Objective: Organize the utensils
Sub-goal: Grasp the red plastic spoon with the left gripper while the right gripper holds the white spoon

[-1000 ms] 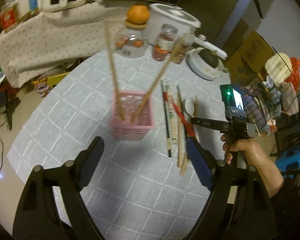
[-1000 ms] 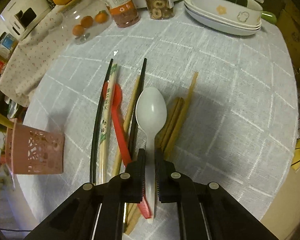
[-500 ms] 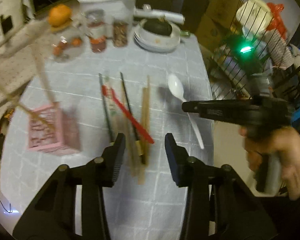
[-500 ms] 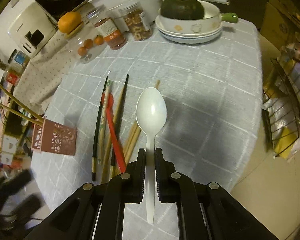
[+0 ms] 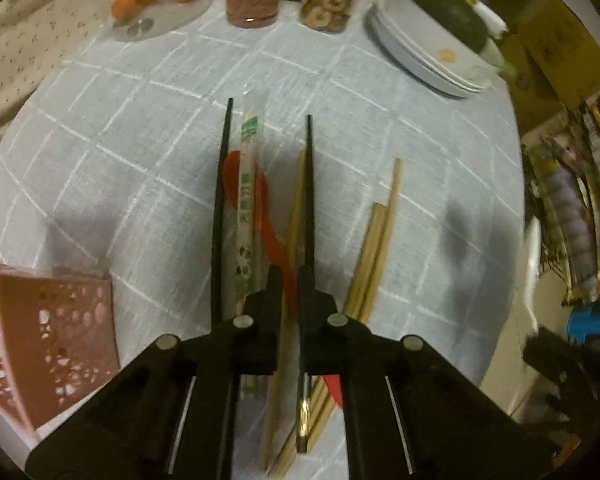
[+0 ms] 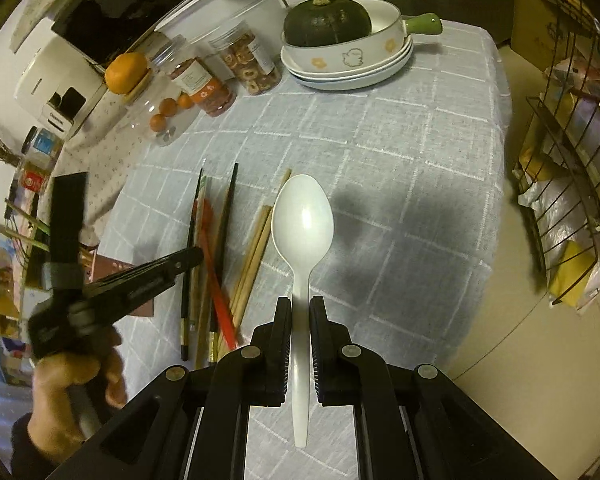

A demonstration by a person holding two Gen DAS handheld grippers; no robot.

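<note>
Right hand-held gripper (image 6: 299,312) grasps the white spoon (image 6: 302,224) by its handle, raised above the bench (image 6: 400,184). Left hand-held gripper (image 5: 290,280), jaws just closing, pinches the red spoon (image 5: 274,240) among chopsticks (image 5: 374,248) lying mid-bench; which piece it grips is unclear. Pink basket (image 5: 56,332) stands left
</note>
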